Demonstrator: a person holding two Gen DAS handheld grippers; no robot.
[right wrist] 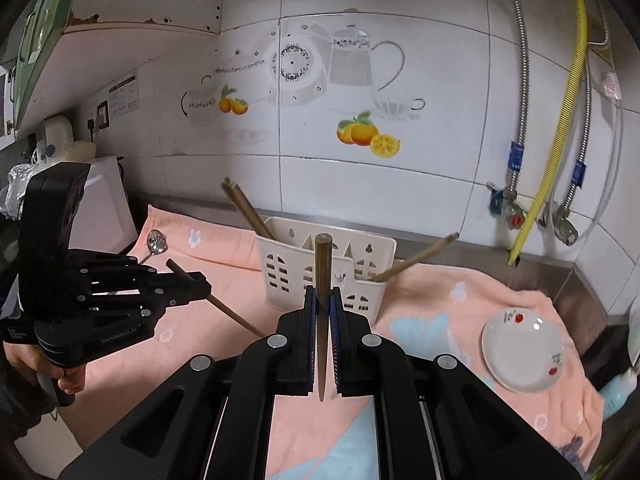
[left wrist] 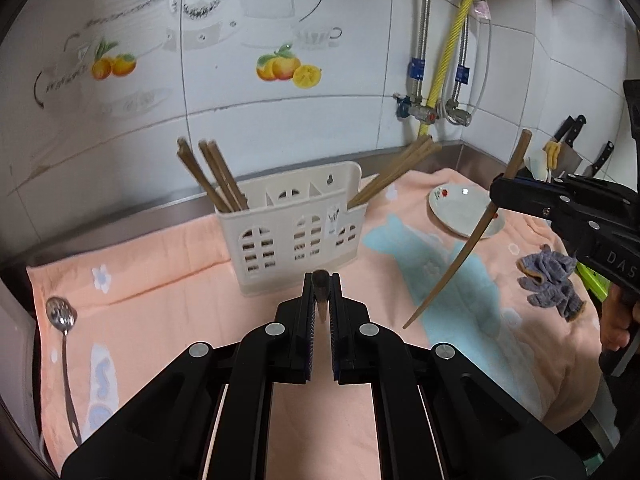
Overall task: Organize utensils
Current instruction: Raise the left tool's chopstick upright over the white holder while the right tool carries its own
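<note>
Both tools clamped: L tool (left wrist: 321,284) & R tool (right wrist: 323,300) w/ chopstick each

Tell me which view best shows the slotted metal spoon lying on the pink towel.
The left wrist view: the slotted metal spoon shows whole, perforated bowl and long handle, on the pink towel at far left. The right wrist view gives only its small bowl; the left gripper hides the handle.

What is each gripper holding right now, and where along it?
Each holds one wooden chopstick. The right gripper pinches its chopstick below the thick end; the left gripper clamps its chopstick near the thick end.
</note>
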